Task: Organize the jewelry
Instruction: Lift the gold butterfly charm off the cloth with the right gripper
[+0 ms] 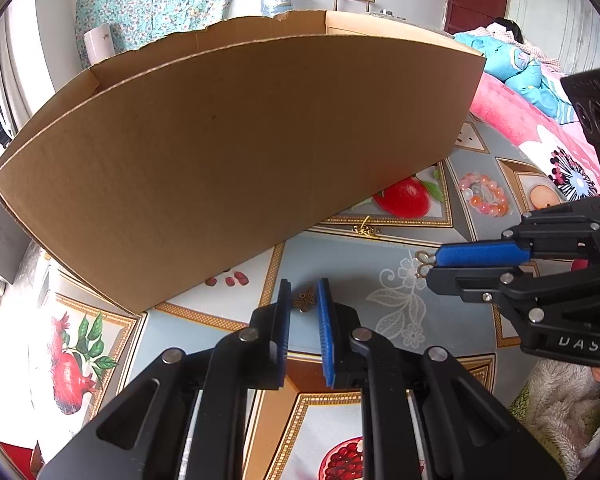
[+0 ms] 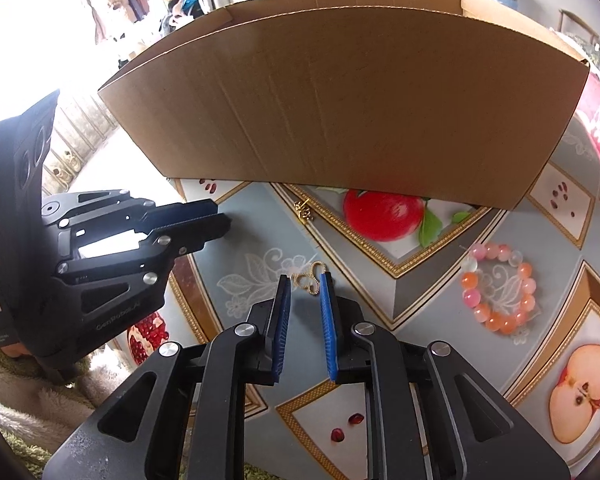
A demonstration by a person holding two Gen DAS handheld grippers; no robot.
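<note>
A large cardboard box stands on the fruit-patterned tablecloth; it also shows in the right wrist view. My left gripper is open, its tips on either side of a small bronze flower-shaped piece on the cloth. My right gripper is open just behind a gold looped earring; in the left wrist view the right gripper is beside that gold piece. A pink and orange bead bracelet lies to the right, also in the left wrist view. A small gold item lies near the box.
The tablecloth has printed apples and pomegranates. A bed with pink and blue bedding is at the right. A fluffy fabric lies at the table's near edge. A white cup stands behind the box.
</note>
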